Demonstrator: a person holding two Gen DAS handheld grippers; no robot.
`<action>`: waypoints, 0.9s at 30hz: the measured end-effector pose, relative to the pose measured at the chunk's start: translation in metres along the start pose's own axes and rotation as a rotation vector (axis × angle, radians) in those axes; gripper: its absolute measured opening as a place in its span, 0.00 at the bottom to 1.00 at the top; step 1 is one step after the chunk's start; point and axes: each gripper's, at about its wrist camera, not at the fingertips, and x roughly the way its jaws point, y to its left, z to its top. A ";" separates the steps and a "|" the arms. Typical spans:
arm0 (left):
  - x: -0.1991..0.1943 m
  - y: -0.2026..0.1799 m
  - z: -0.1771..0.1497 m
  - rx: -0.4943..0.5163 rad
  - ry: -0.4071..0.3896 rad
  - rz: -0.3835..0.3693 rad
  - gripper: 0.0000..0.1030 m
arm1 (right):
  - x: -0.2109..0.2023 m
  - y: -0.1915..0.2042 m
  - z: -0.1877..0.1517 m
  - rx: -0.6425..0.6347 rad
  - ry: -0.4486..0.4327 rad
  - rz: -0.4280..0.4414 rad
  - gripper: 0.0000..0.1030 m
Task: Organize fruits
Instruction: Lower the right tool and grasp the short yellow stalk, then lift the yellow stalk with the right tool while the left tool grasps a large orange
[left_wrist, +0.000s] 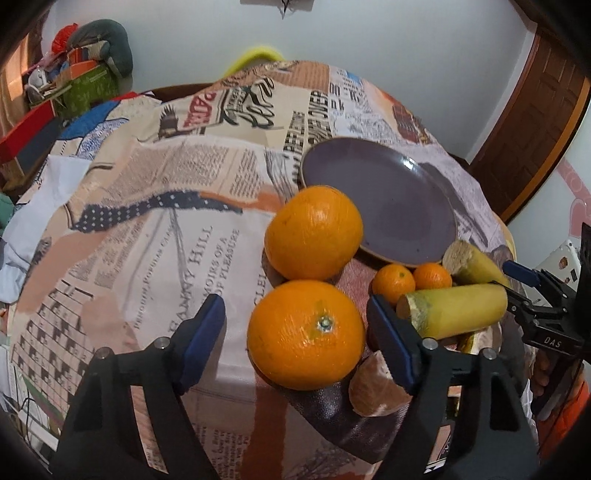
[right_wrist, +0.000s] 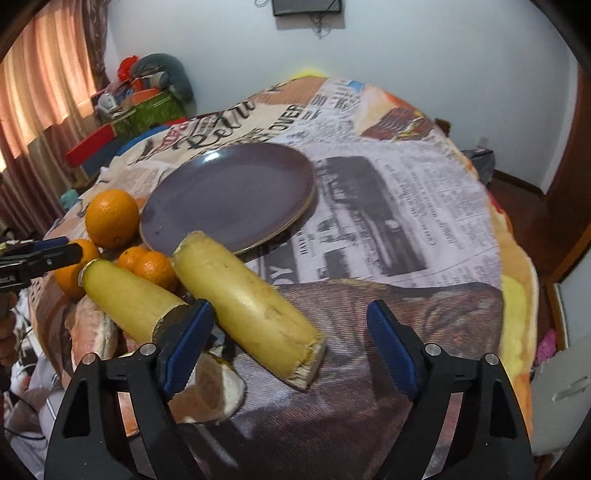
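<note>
Both pairs of tongs spread wide, gripping nothing, over a desk draped in newspaper-print cloth (right_wrist: 388, 206). Framed between the left tongs (left_wrist: 295, 339): a large round orange (left_wrist: 306, 334), dead ahead. Off the right tongs (right_wrist: 288, 347), a pale yellow cut stalk (right_wrist: 243, 302), perhaps sugarcane, lying slantwise, long axis running from near right to far left. Waiting bare just beyond the fruit: a round purple ceramic plate (right_wrist: 229, 195).

Two oranges (left_wrist: 308, 288) left of the plate (left_wrist: 384, 195), tangerines (left_wrist: 412, 280) before its rim.
</note>
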 end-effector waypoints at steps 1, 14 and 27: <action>0.002 0.000 -0.001 0.000 0.004 -0.007 0.76 | 0.000 0.001 -0.001 -0.003 -0.003 0.007 0.78; 0.010 -0.002 -0.005 0.015 0.023 -0.029 0.70 | 0.004 -0.013 -0.008 0.050 0.027 0.011 0.47; 0.014 -0.002 -0.006 0.024 0.049 -0.042 0.66 | 0.000 -0.018 -0.001 0.055 0.031 0.026 0.36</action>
